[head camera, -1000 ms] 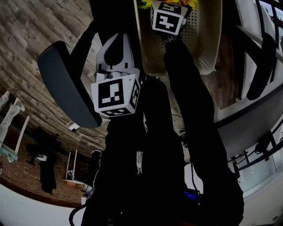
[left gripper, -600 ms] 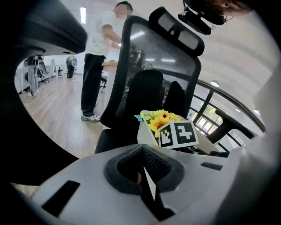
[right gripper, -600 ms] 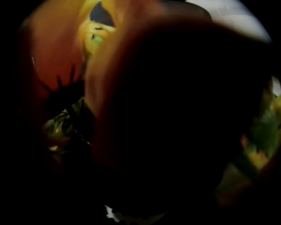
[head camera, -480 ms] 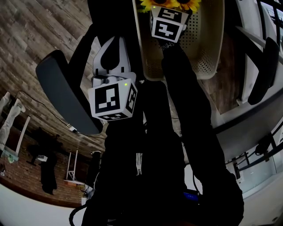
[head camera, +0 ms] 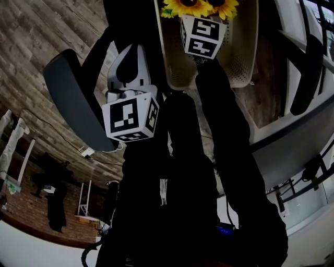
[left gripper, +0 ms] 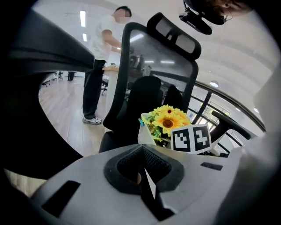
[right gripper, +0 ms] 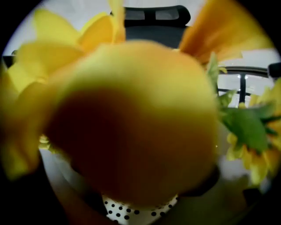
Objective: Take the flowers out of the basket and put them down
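Head view: the left claw (head camera: 130, 62) hangs beside the basket (head camera: 237, 57). The right claw (head camera: 202, 25) reaches into the flowers (head camera: 198, 6), which stand in the basket.

Left gripper view: the jaws are together, with nothing between them.

Right gripper view: the flowers (right gripper: 131, 118), blurred and apparently against the lens, hide the jaws, so their state cannot be told.

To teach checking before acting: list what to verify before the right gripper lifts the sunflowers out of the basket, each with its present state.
1. The right gripper is at the sunflowers: ok, it is close up against the blooms.
2. Its jaws are shut on a stem: cannot tell, a blurred bloom fills that gripper's view.
3. The sunflowers sit in the basket: ok.
4. The left gripper is clear of the basket: ok, outside it, jaws shut, empty.
5. A place to put them down: cannot tell.
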The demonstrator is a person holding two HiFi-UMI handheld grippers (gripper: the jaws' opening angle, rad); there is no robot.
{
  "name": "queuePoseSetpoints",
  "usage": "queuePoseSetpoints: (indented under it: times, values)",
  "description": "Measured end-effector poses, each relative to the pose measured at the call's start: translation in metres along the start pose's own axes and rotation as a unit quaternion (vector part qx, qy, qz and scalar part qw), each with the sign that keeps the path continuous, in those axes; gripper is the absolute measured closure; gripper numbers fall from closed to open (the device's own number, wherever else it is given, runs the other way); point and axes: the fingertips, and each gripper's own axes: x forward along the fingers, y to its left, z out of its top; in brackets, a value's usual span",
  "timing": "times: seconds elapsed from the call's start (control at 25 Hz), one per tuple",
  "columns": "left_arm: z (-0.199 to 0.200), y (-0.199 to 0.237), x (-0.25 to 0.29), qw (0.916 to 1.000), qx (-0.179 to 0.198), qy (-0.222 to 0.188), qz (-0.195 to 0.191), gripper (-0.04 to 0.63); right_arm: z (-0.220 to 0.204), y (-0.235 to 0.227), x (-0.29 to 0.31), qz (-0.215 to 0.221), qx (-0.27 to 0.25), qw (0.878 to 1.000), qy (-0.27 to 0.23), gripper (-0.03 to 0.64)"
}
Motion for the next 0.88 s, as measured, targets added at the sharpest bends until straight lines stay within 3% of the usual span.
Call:
queuePoseSetpoints:
  times: [0.4,0.88]
  values:
    - [0.047,-0.022,-0.035,0.9997,0.012,-0.022,-0.006,0.597,0.085,-0.001,-0.08,-0.01,0.012,0.998,-0.065,0.083]
    - [0.152,-0.075,-0.124,0.9962,0.035,-0.073,-0.03,0.597,0.216,-0.031,-0.229,-0.052,0.062,0.989,-0.128,0.083]
